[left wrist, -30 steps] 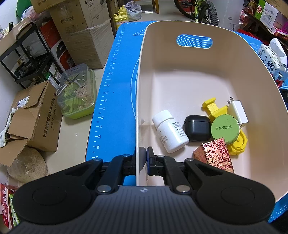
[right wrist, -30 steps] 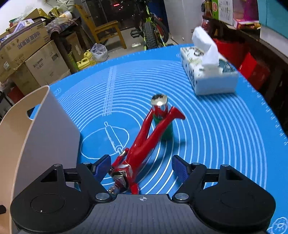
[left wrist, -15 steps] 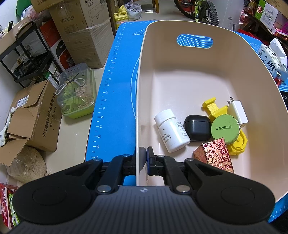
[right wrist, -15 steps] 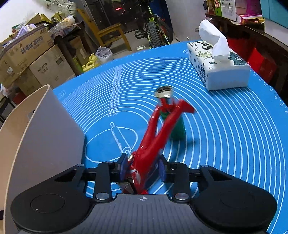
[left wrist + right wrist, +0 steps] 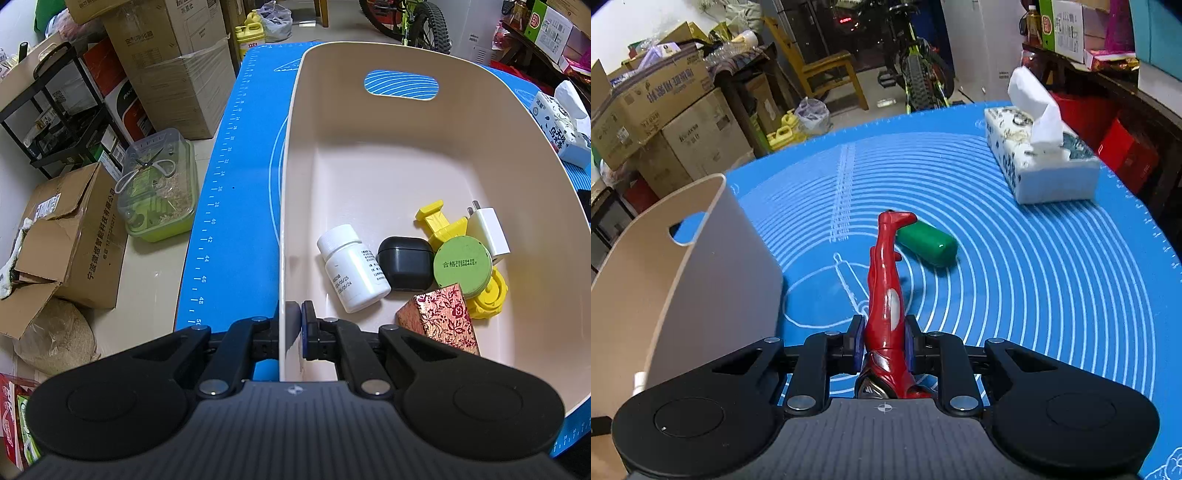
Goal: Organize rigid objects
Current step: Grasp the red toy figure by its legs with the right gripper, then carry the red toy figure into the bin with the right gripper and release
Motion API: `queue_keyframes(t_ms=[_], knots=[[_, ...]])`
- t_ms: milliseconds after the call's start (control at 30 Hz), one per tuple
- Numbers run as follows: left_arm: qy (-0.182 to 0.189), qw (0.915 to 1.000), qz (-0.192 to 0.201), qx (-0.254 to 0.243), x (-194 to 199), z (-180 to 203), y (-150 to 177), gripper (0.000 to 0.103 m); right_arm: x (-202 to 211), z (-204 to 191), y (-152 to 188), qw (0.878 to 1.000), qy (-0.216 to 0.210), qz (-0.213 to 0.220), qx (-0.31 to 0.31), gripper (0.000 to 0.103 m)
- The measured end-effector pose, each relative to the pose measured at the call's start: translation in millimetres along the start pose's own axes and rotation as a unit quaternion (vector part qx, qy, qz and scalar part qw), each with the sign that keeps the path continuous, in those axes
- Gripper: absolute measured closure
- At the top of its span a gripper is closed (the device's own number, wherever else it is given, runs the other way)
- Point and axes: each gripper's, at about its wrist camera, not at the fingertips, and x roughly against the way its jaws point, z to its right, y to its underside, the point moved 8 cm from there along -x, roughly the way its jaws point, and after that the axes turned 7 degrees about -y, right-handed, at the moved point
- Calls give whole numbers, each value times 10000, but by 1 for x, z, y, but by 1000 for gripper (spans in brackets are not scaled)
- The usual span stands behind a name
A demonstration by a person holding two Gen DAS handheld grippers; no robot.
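Right gripper (image 5: 881, 343) jaws just closed, now clamped on red figure (image 5: 886, 291), its legs pointing ahead. Green bottle (image 5: 927, 240), upright before, now toppled just beyond figure's feet.

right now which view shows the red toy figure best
The right wrist view. There the red toy figure sits dead centre, clamped in the right claw, legs pointing away over the blue mat. The left wrist view shows none of it, only the bin and the things inside.

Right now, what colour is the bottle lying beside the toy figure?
Green bottle, clearest in the right wrist view.
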Motion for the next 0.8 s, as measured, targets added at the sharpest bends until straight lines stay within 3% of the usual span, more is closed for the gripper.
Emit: queue_keyframes(t_ms=[433,633,800], knots=[[5,10000,-3,10,0,-1,0,95,65,-44,-31,9965,-236,666,443,73],[6,10000,-5,9,-1,-1,0,95,99,-89,-43,9886,-627,1083,839,73],[4,10000,-4,6,-1,-1,0,95,107,-129,-42,9811,-1019,1131,1194,73]])
